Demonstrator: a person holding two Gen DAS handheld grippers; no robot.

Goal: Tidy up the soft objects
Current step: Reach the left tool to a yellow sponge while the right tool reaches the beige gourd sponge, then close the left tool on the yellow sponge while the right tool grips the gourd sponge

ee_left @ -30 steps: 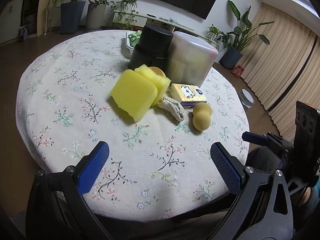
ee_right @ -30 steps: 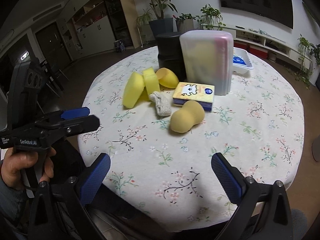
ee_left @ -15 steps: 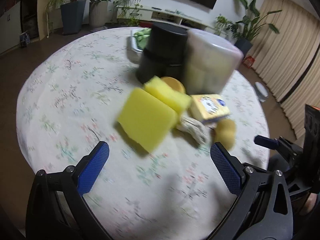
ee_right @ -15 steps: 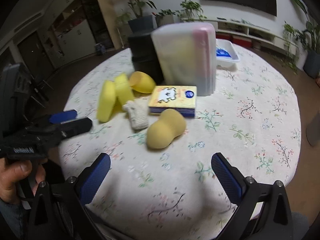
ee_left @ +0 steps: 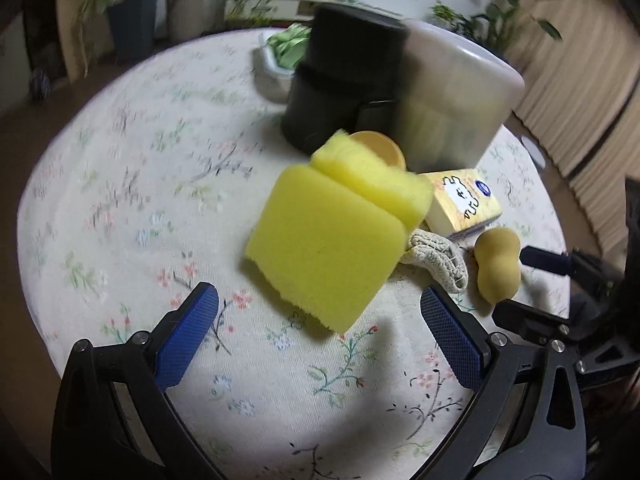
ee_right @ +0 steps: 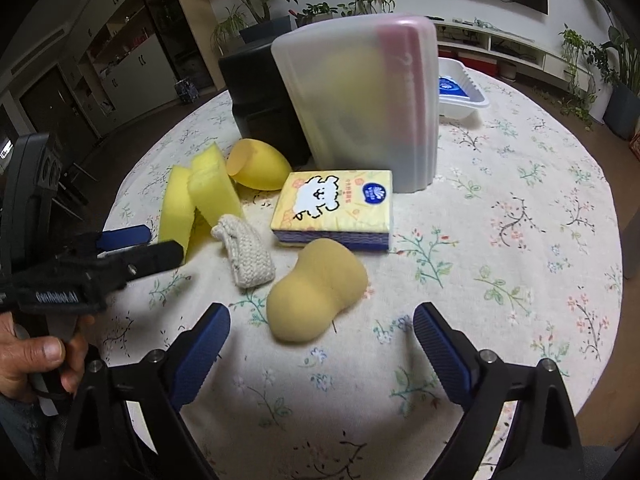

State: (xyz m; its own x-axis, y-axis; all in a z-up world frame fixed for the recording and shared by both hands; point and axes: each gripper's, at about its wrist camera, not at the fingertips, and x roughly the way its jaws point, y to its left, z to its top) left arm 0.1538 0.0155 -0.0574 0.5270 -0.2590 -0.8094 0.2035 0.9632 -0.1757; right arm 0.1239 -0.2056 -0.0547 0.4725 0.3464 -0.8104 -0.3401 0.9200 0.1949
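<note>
- the step in hand looks like the approach: both tools reach toward the cluster of soft things on the round desk [ee_right: 520, 240] with its floral cloth, and nothing is picked up yet.
- the left tool [ee_left: 316, 322] is released, its blue pads spread wide, with the near flat yellow foam sponge [ee_left: 324, 248] just beyond the tips; a second yellow sponge [ee_left: 372, 178] leans behind it.
- the right tool [ee_right: 320, 334] is also ungripped, its jaws closing a little, with the tan peanut-shaped sponge [ee_right: 316, 288] just ahead of the pads and not pressed by them.
- near these lie a knitted cream cloth [ee_right: 244, 252], a yellow tissue pack [ee_right: 334, 208], a yellow egg-shaped sponge [ee_right: 256, 164], a frosted lidded plastic box [ee_right: 360, 100] and a black tub [ee_right: 260, 96].
- the next move calls for pushing each tool on until its sponge sits between the pads, then squeezing gently, since foam yields.
- compared with a second ago, both sponges loom larger and closer to the tools, and the right jaws are slightly narrower.
</note>
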